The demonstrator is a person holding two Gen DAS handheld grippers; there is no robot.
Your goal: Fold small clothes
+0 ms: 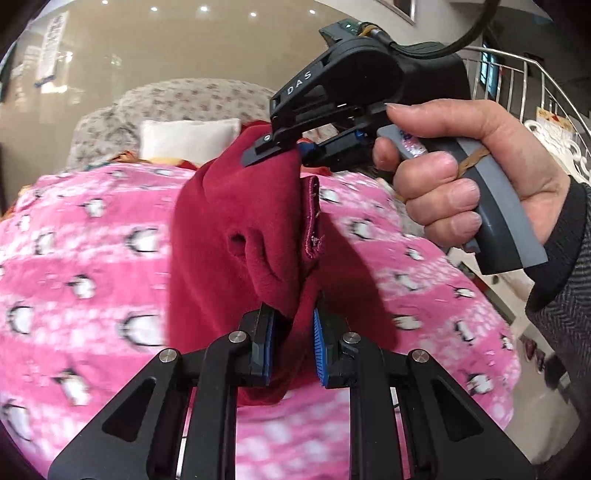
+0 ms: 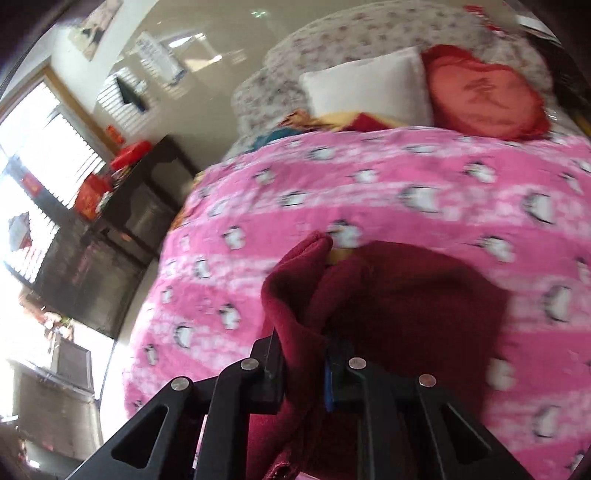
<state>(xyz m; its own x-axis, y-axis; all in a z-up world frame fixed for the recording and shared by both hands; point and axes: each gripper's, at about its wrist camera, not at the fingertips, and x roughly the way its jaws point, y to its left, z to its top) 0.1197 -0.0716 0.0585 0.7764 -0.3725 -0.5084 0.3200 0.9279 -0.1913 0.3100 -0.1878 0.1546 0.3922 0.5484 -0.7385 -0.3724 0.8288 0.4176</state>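
Note:
A dark red fleece garment [image 1: 236,236] hangs in the air above a pink penguin-print blanket [image 1: 74,258]. My left gripper [image 1: 293,332] is shut on its lower edge, cloth bunched between the blue pads. My right gripper [image 1: 291,151], held by a hand, is shut on the garment's upper edge, above and beyond the left one. In the right wrist view the garment [image 2: 295,295] is pinched in the right gripper [image 2: 303,354] and casts a dark shadow on the blanket [image 2: 406,184].
A white pillow [image 2: 369,81] and a red heart cushion [image 2: 484,92] lean on the floral headboard [image 2: 332,33]. A dark cabinet [image 2: 110,229] stands left of the bed by the window. A metal railing [image 1: 517,74] is at the right.

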